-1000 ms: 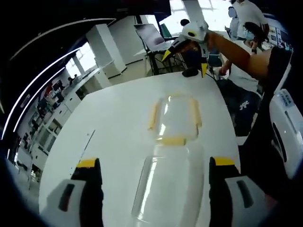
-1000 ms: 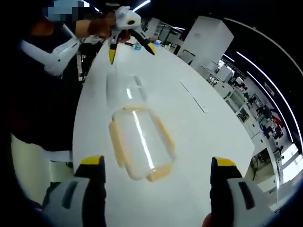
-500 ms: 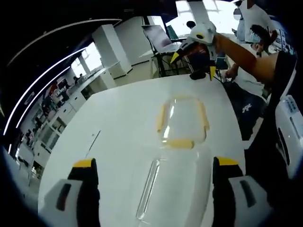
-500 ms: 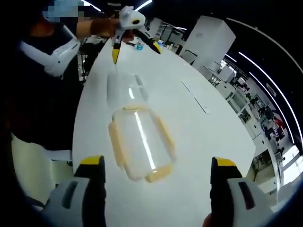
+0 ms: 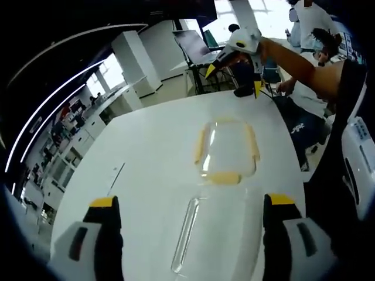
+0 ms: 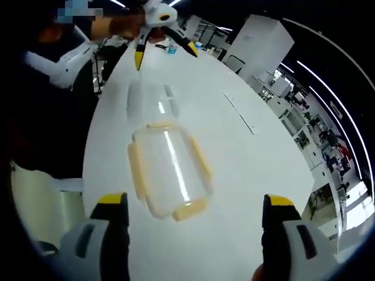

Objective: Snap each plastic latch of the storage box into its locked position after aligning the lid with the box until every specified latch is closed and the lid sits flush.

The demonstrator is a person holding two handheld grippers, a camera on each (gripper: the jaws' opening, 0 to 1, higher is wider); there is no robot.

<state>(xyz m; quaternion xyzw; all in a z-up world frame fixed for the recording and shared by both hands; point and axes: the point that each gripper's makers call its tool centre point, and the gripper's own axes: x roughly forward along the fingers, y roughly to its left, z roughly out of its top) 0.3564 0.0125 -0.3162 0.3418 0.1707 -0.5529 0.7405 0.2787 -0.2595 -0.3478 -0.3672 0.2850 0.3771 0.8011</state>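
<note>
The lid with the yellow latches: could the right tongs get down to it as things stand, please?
Probably yes. The lid lies flat on the white table just ahead of the open right tongs, with nothing between; the left tongs hover far beyond it.

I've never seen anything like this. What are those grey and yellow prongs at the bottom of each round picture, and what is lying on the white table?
No robot here: a person holds a two-pronged gripper in each hand, and a fisheye camera rides on each one. The prongs at the bottom are that camera's own open jaws. Each gripper also appears in the other's picture: the right gripper in the left gripper view, the left gripper in the right gripper view, both held above the table, holding nothing. On the table lie two clear plastic pieces, apart: the lid with yellow latches around its edge, nearer the right gripper, and the plain box, nearer the left gripper. The lid is not yet on the box.
</note>
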